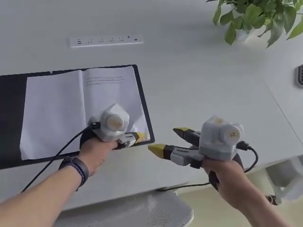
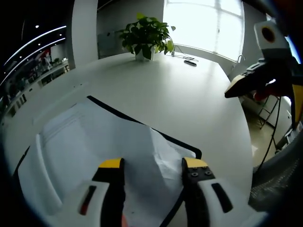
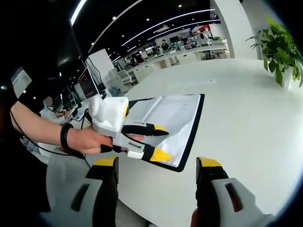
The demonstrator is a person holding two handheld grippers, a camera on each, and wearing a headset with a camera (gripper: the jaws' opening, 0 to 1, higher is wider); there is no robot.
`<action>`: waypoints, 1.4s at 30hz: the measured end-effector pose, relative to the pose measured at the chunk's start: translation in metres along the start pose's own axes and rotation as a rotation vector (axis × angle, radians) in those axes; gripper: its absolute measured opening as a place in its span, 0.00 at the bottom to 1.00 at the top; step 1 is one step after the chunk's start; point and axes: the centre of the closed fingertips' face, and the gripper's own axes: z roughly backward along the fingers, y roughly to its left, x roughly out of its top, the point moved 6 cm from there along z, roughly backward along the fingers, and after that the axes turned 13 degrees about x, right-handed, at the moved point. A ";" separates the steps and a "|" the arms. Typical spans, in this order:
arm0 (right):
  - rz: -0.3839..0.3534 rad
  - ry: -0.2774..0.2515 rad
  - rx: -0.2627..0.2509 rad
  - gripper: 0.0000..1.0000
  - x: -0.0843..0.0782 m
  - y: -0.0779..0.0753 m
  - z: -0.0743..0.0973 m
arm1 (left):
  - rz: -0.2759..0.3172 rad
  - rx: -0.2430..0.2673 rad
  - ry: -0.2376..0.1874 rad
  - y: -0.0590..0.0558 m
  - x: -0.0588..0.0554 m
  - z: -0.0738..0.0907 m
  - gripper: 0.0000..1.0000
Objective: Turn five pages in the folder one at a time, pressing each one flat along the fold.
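Left gripper view: the left gripper (image 2: 153, 163) has its jaws parted either side of the curled corner of the right page (image 2: 109, 137), in the open folder (image 1: 12, 118) on the table (image 1: 203, 85). The right gripper (image 1: 169, 139) hovers nearby, jaws spread, empty. Closing too deep may catch two sheets.

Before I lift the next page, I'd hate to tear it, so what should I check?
1. Folder lies open on the table: ok.
2. Left claw open over the right page, at its near corner: ok.
3. Corner pinched: not ok, jaws apart.
4. One sheet only between the jaws: cannot tell.
5. Right claw open, empty, beside the folder: ok.
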 end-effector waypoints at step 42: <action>-0.254 -0.017 0.125 0.30 0.017 -0.068 -0.109 | 0.068 0.008 0.005 -0.001 0.001 0.000 0.50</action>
